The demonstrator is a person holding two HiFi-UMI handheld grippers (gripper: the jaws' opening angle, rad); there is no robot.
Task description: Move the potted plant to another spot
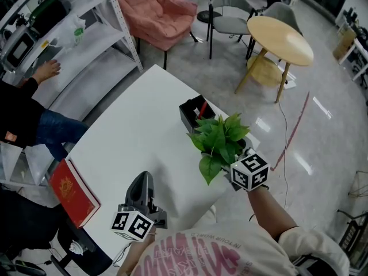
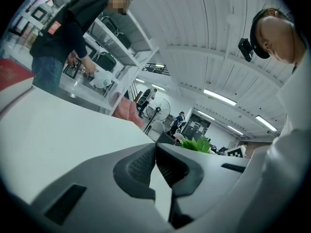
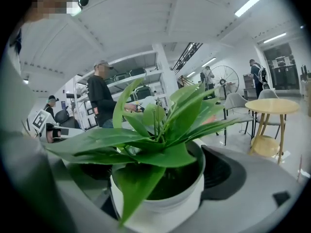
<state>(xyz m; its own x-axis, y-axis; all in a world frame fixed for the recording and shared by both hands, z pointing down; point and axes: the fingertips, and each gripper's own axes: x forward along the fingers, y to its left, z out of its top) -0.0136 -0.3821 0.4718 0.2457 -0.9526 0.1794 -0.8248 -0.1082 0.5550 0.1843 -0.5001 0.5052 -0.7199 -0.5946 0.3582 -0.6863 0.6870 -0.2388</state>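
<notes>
Where right gripper's point(image 3: 160, 188) fingers point(image 3: 226, 174) grip, potted plant point(image 3: 165, 210) sits.

It looks like an open office or lab hall. Metal shelves point(image 1: 86, 45) hold gear. A white desk point(image 1: 132, 148), chairs point(image 1: 230, 22) and a round table point(image 1: 280, 38) stand on polished floor point(image 1: 190, 68) under strip lights point(image 2: 218, 97).

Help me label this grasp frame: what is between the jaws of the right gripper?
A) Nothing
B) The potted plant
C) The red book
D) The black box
B: in the right gripper view, the potted plant, in its white pot, fills the gap of the right gripper, with one jaw on either side of the pot.
</notes>
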